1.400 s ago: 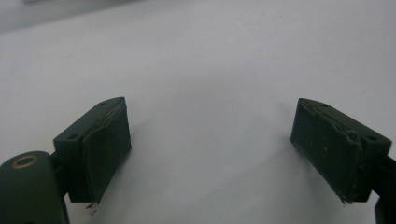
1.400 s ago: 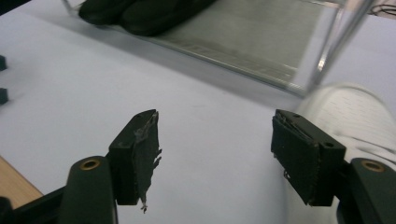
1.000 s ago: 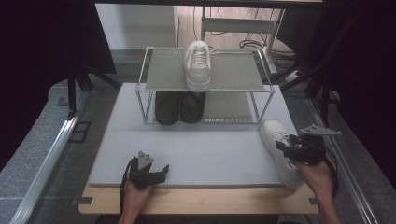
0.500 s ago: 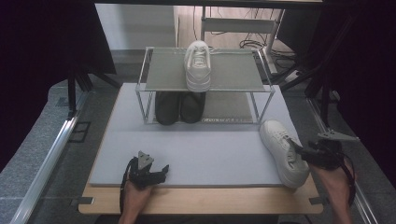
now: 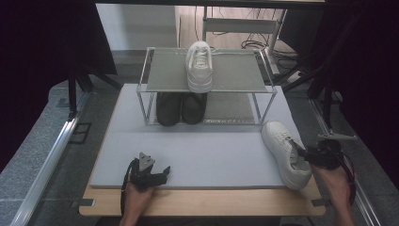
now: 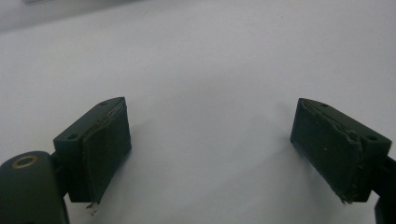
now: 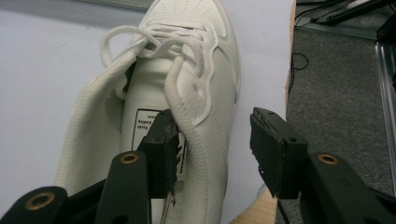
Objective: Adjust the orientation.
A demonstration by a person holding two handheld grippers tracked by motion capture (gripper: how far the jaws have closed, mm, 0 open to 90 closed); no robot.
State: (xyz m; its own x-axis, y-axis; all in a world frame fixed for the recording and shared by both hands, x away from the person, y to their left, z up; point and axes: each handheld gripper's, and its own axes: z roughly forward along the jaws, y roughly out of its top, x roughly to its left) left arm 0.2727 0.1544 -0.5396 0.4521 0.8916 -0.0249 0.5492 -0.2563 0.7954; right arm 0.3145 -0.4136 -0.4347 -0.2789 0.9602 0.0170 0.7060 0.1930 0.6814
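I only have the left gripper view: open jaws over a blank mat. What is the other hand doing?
Observer: The right gripper straddles a white shoe's side wall; its jaws have just been closing, not yet pinching.
Operator: Where is that shoe?
Observer: At the mat's right front corner, toe toward the rack.
Operator: Anything on the rack?
Observer: A second white shoe on top, a dark pair underneath.

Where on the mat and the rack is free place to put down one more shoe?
Free: the grey mat between the left gripper and the white shoe that the right gripper straddles; the rack's top shelf either side of the white shoe there; the lower level right of the black shoes. Crowded: the mat's right front corner.
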